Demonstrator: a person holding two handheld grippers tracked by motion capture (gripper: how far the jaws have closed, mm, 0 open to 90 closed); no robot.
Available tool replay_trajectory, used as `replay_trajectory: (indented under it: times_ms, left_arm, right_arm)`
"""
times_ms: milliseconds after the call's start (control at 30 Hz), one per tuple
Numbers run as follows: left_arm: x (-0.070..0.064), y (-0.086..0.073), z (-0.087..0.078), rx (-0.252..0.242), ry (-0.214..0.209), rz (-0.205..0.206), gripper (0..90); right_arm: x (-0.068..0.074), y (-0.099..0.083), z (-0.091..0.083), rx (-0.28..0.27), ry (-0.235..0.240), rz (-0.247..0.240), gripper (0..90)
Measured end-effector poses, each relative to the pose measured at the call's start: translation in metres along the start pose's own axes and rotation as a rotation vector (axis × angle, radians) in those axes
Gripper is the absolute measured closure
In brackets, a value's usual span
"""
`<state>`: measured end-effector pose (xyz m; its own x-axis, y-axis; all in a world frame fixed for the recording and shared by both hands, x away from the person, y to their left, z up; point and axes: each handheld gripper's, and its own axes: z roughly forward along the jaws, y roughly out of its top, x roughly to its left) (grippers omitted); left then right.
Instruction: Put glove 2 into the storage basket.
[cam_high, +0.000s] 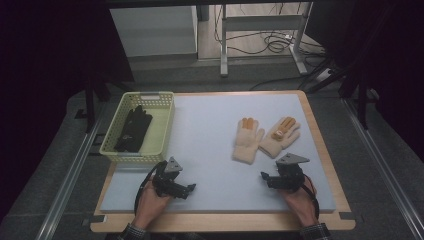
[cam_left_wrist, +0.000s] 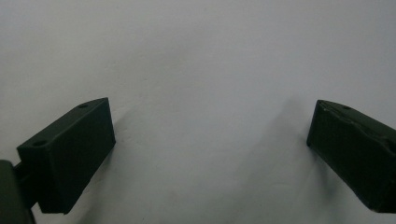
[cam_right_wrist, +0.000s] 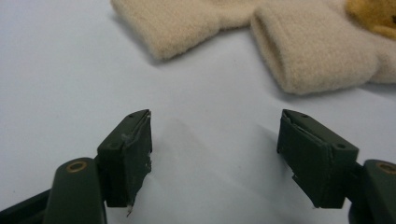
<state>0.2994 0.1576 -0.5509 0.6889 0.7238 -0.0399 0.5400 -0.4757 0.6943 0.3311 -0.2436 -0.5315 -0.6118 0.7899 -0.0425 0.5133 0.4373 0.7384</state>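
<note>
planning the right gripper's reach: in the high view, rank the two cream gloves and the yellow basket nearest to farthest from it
1. Right cream glove, just beyond the right gripper.
2. Left cream glove, beyond and slightly left; nearly as close.
3. Yellow basket, far left, holding black gloves.

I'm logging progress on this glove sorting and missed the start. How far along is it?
Looks done: black gloves already lie in the yellow basket. In hand: nothing; the left gripper and right gripper are both open over bare mat, the right one facing the cuffs. Probably left: the two cream gloves lie side by side on the mat, untouched, outside the basket.
</note>
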Motion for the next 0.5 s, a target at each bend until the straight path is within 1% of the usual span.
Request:
replay_trajectory:
  times_ms: [100,200,233,267,333,367,500]
  left_arm:
    - [0.0,0.0,0.0,-0.001,-0.001,-0.002,1.0]
    - [0.0,0.0,0.0,-0.002,-0.002,-0.003,1.0]
    - [0.0,0.0,0.0,-0.003,-0.001,-0.003,1.0]
    - [0.0,0.0,0.0,-0.003,-0.001,-0.003,1.1]
    - [0.0,0.0,0.0,-0.003,-0.001,-0.003,1.1]
    - [0.0,0.0,0.0,-0.003,-0.001,-0.002,1.1]
    - [0.0,0.0,0.0,-0.003,0.0,-0.002,1.0]
  right_arm:
    - [0.0,0.002,0.001,-0.001,0.009,0.003,26.6]
    - [0.002,0.009,0.002,-0.012,0.012,-0.003,27.8]
    - [0.003,0.012,0.003,-0.014,0.012,-0.011,28.2]
    - [0.003,0.021,0.005,-0.022,0.017,-0.017,30.0]
    - [0.001,0.031,0.009,-0.027,0.029,-0.015,32.1]
    - [0.001,0.031,0.009,-0.027,0.029,-0.015,32.1]
    - [-0.002,0.051,0.02,-0.027,0.043,-0.018,37.6]
